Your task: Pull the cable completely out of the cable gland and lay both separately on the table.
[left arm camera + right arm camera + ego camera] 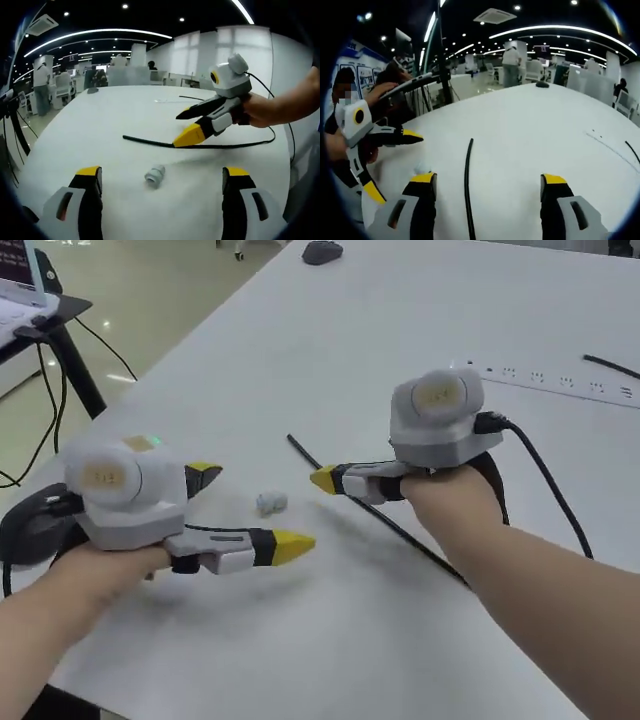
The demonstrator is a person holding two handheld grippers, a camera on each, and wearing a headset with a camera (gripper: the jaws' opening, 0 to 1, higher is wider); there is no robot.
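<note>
My left tongs (250,508) and right tongs (488,178) are spread wide and empty, the gland (155,175) lies between the left tips, the cable (150,142) between the right ones, so I fear one bump rolls the gland off the worktop (400,340).

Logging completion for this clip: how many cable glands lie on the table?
1. The small grey plastic cable gland lies on the white table, left of the thin black cable and apart from it.
</note>
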